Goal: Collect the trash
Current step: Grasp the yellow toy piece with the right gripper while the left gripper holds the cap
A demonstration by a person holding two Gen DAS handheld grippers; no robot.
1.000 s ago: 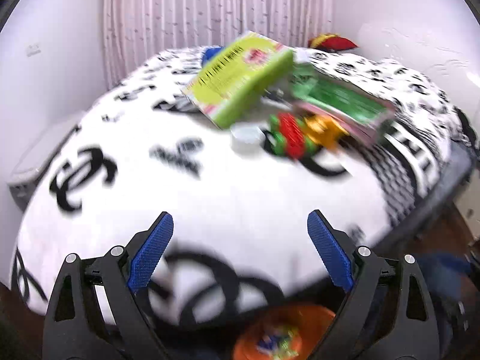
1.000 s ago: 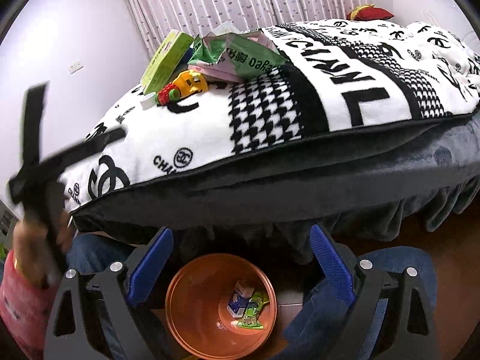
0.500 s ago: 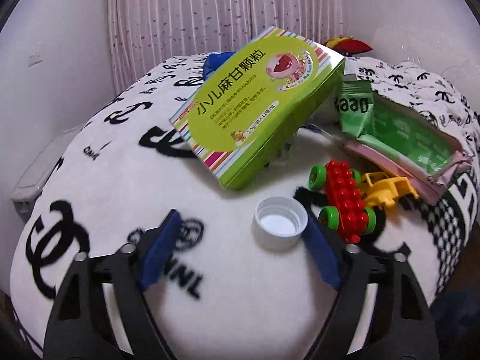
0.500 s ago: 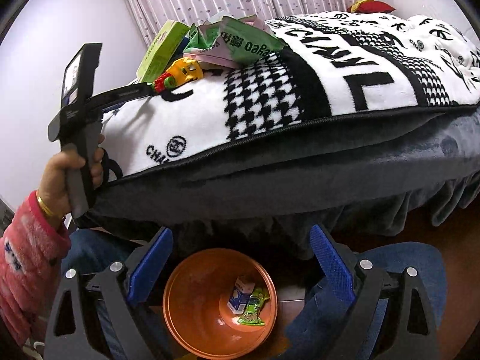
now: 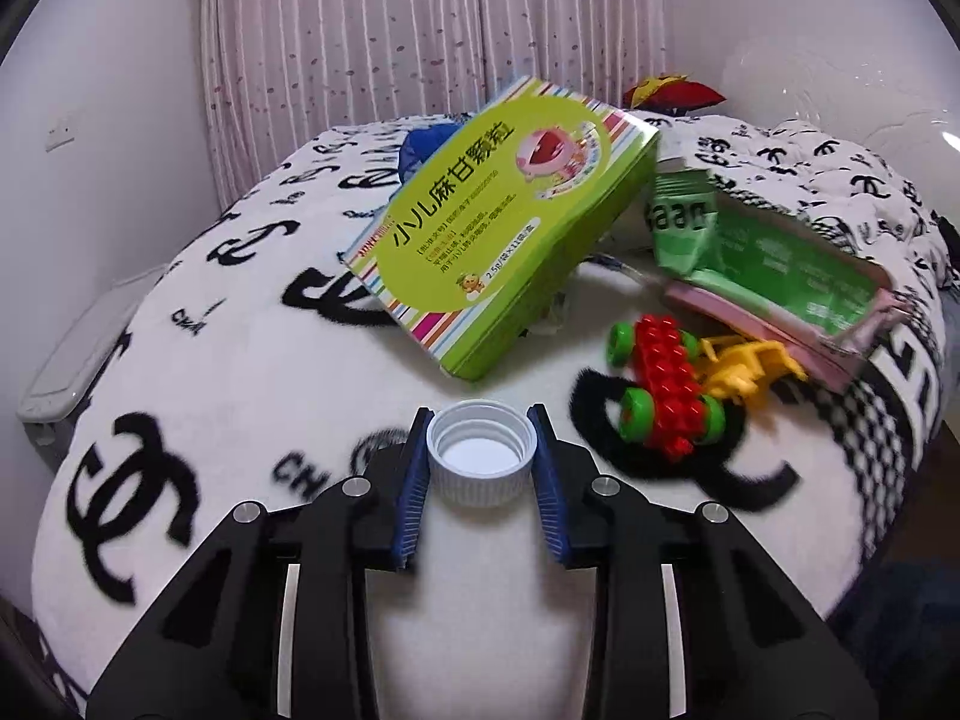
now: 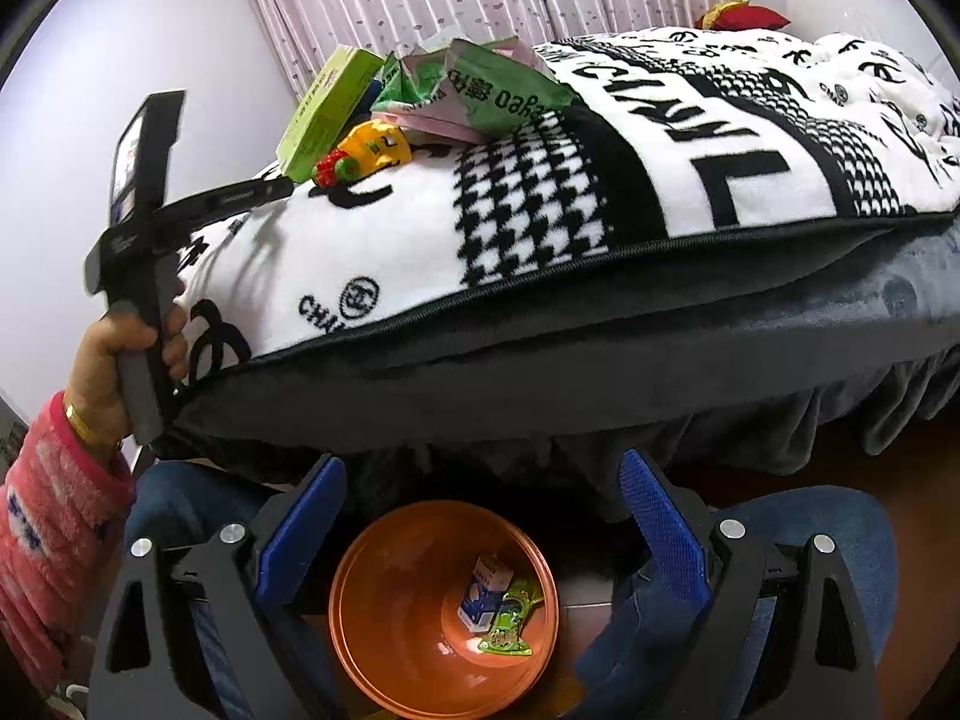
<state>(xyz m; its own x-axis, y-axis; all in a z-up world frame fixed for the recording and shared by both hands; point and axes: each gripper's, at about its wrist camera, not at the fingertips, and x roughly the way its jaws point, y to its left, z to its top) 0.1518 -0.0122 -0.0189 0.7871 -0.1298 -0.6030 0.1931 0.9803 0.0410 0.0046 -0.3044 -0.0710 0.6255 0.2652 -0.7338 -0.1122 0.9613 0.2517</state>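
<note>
while the left gripper (image 5: 480,456) sits low over the blanket (image 5: 240,420), its two blue pads (image 5: 414,492) pinch one white bottle cap (image 5: 482,452), open side up, resting on the bed near the front edge. counted on the blanket: 1 cap, 1 green medicine box (image 5: 510,222) propped at a tilt just behind the cap, 1 torn green-and-pink packet (image 5: 774,282) to the r of the box, 1 toy vehicle (image 5: 690,390) in red, yellow and green just r of the cap, apart from it, w/ the packet right behind it. 1 blue item pokes out behind the box, too hidden to name. 1 red/yellow cushion (image 5: 672,96) far back by the curtain (image 5: 420,30).

right gripper (image 6: 480,516) hangs below the bed edge, jaws spread wide w/ nothing between them, pointing down over 1 orange bin (image 6: 372,618) on the floor. inside the bin: 2 bits of trash, 1 small white-and-blue carton (image 6: 483,597) and 1 green wrapper (image 6: 510,630), touching each other.

from the right wrist view, the left hand (image 6: 120,360) grips the black handle of its tool in a fist, pink sleeve at the wrist, tool reaching out level across the blanket toward the box and toy. blue-jeaned knees sit either side of the bin.
</note>
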